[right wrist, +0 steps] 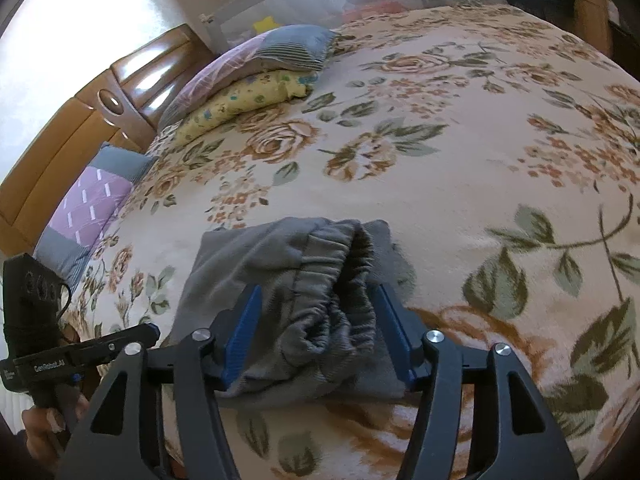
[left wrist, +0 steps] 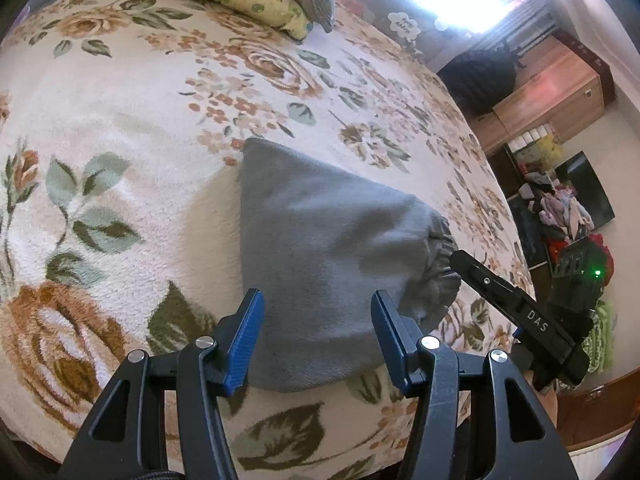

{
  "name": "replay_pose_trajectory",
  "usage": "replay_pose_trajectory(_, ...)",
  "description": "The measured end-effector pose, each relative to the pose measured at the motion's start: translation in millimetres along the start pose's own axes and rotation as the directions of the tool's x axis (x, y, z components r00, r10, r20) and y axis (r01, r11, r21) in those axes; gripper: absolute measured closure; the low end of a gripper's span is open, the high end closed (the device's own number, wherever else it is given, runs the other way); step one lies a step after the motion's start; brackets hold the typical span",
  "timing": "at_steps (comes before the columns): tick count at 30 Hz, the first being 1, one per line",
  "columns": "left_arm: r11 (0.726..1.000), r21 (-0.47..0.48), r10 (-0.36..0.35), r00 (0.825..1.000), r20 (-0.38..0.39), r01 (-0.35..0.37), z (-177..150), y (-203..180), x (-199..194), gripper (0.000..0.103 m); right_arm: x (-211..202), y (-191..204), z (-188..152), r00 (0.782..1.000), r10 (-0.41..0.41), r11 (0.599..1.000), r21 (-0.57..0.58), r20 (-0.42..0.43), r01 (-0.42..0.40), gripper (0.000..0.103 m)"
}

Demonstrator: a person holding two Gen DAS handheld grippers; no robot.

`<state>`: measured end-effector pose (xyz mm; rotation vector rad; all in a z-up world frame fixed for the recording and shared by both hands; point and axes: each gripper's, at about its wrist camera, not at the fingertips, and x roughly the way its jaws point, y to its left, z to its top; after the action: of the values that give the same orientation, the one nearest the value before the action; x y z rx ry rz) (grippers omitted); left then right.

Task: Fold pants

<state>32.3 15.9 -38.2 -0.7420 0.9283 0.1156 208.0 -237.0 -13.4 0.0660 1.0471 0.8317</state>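
Grey pants (left wrist: pixel 320 232) lie folded into a compact bundle on the floral bedspread (left wrist: pixel 120 100), the gathered elastic waistband (left wrist: pixel 442 268) at its right end. My left gripper (left wrist: pixel 317 300) hovers open over the bundle's near edge, with nothing pinched between its blue pads. In the right wrist view the pants (right wrist: pixel 248 264) show the bunched waistband (right wrist: pixel 340 268) lying between the spread fingers of my right gripper (right wrist: pixel 318 292), which is open and not pressing the cloth. The right gripper (left wrist: pixel 460 260) also shows from the side, its tip at the waistband. The left gripper (right wrist: pixel 152 330) shows at lower left.
A yellow flowered pillow (right wrist: pixel 240 100) and purple-grey pillows (right wrist: pixel 92 204) sit by the wooden headboard (right wrist: pixel 60 148). A mesh bed rail (right wrist: pixel 300 4) lines the far side. Off the bed's right edge are a wooden cabinet (left wrist: pixel 560 92) and a clothes pile (left wrist: pixel 560 208). A hand (right wrist: pixel 44 420) holds the left gripper.
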Motion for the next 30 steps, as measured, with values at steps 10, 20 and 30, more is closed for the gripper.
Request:
replay_pose_trajectory(10, 1.000, -0.002, 0.015, 0.999, -0.038, -0.016, 7, 9, 18, 0.046, 19, -15, -7, 0.999, -0.015, 0.998, 0.057, -0.049, 0.018, 0.036)
replay_pose_trajectory(20, 1.000, -0.016, 0.017, 0.997, -0.073, -0.018, 16, 19, 37, 0.037, 22, -21, -11, 0.998, 0.006, 0.996, 0.090, -0.055, -0.001, 0.028)
replay_pose_trajectory(30, 1.000, 0.018, 0.008, 0.997, -0.073, -0.007, 19, 29, 46, 0.036, 28, -29, -18, 0.998, 0.025, 0.991, 0.133, -0.055, -0.018, 0.023)
